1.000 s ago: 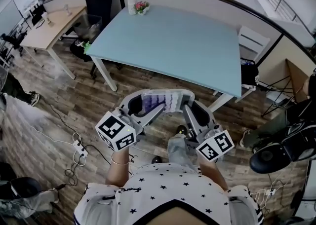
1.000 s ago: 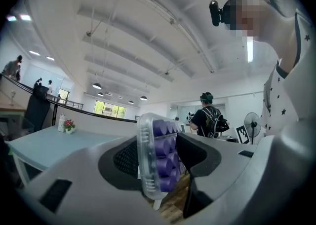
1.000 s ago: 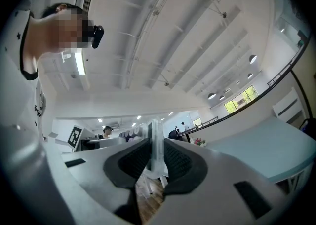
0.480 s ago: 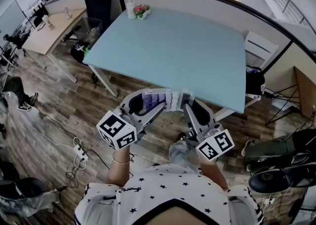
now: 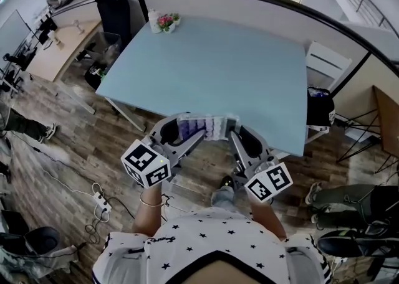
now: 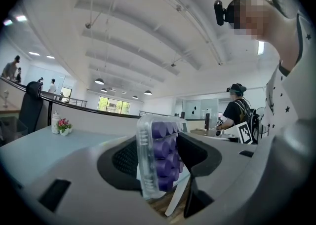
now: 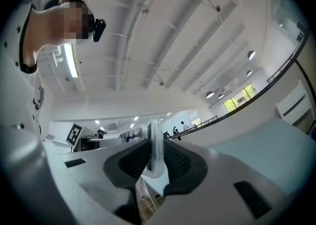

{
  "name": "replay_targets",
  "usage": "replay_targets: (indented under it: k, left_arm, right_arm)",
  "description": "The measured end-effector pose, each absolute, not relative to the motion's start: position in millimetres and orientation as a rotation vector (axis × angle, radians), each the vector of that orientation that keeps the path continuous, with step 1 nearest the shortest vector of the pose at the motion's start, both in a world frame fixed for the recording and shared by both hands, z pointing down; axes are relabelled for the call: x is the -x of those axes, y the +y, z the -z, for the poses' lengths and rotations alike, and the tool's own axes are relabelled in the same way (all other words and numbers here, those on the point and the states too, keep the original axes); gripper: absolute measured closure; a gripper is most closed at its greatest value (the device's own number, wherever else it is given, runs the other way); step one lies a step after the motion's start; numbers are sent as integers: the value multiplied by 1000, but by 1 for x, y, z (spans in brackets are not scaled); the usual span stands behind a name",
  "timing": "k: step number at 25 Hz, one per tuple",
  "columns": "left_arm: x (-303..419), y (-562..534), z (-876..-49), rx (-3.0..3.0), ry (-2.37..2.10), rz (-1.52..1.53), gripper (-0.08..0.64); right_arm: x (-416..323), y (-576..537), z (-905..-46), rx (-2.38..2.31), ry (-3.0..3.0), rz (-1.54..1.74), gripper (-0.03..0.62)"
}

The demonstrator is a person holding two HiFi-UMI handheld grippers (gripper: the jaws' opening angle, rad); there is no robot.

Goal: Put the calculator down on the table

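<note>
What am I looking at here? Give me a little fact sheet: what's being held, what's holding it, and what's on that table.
Held thing: clear-cased calculator with purple keys, up in the air
Left gripper: closed on one end of the calculator
Right gripper: closed on the thin edge of its other end
Table: light blue tabletop, its near edge right by the calculator
Far corner: small pot of pink flowers beside a white container
Status: calculator not yet set down
</note>
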State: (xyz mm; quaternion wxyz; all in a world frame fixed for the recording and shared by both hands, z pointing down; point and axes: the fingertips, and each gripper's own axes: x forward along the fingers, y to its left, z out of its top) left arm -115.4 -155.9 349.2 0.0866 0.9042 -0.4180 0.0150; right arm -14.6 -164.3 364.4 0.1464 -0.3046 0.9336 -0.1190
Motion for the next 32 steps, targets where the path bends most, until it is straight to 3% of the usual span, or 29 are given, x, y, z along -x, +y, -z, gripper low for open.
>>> replay_targets:
  k: [15,32]
  left_arm:
    - [69,-241,-359,-2678,-1235,-97,305]
    - [76,-310,-411,-2606,-1163,-102,299]
  right_arm:
    - [-32,-248,-373,895,2713,327,508]
    - [-25,-312,-421,1002,2753,436,508]
